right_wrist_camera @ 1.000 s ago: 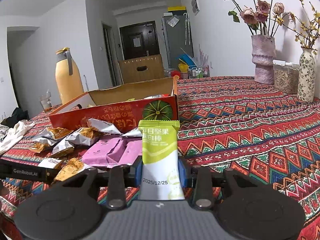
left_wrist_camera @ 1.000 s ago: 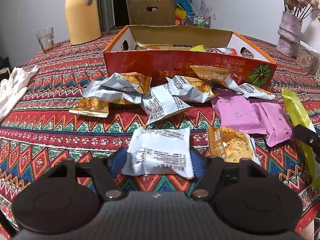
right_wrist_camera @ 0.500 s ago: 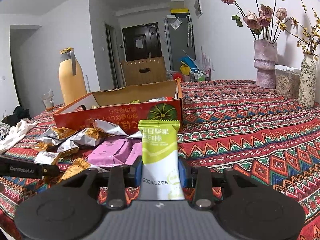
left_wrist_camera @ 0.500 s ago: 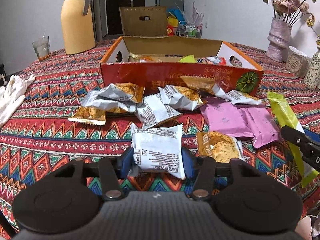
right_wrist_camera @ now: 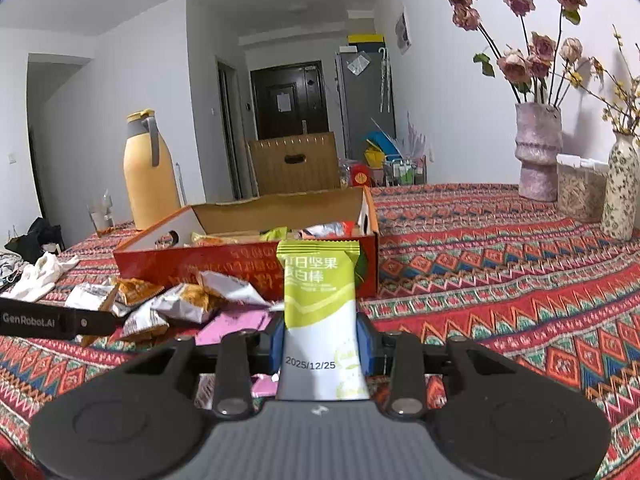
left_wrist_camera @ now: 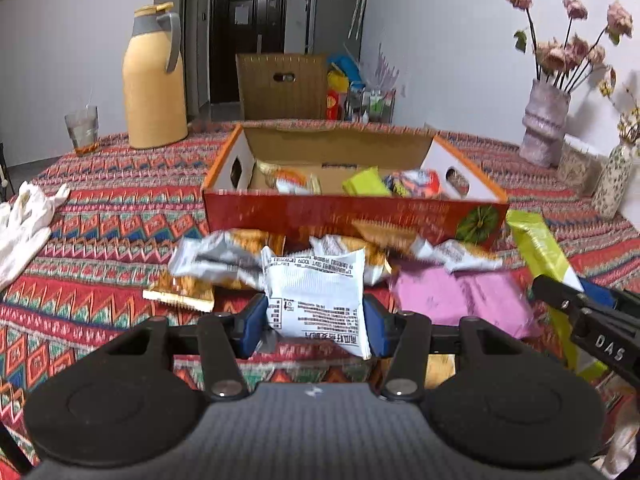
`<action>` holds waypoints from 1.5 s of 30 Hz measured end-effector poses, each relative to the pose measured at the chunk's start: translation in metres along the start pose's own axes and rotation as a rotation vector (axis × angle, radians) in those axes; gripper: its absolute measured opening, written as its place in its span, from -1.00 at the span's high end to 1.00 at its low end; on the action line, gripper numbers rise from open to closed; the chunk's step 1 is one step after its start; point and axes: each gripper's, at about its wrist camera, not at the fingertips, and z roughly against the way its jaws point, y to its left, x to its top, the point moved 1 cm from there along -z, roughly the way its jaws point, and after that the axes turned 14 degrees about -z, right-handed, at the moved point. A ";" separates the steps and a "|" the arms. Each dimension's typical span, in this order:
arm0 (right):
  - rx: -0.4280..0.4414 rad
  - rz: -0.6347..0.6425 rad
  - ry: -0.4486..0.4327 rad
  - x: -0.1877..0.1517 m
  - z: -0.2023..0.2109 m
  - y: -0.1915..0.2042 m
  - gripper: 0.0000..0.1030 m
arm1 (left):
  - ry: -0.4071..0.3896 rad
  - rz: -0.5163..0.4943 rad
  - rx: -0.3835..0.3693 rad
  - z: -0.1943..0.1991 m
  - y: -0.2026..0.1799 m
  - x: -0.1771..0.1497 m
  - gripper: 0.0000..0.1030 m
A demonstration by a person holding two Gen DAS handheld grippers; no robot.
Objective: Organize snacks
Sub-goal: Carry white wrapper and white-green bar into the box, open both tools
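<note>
Gripping a white packet between its blue pads, my left claw holds it clear of the table, in front of the box. The jaws have just been closing, and the packet sits pinched between them. In this view the box already holds a few snacks, so part of the sorting looks done. A loose pile of orange-and-silver packets and the pink packets lie on the cloth just before the box; these remain.

In the right wrist view, my right claw is clamped on a green bar, held upright and short of the box. Both held items are not yet in the box. I judge the task well short of complete: two deliveries pending, then the pile.
</note>
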 end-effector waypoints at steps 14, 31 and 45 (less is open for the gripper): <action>0.030 0.035 -0.080 0.047 -0.041 0.030 0.33 | -0.108 0.033 0.001 -0.020 0.016 0.062 -0.01; 0.031 0.014 -0.083 0.110 -0.130 0.052 0.33 | -0.149 0.114 0.052 -0.078 0.044 0.131 -0.01; -0.003 0.017 -0.035 0.091 -0.172 0.050 0.32 | -0.096 0.145 0.085 -0.125 0.063 0.119 -0.01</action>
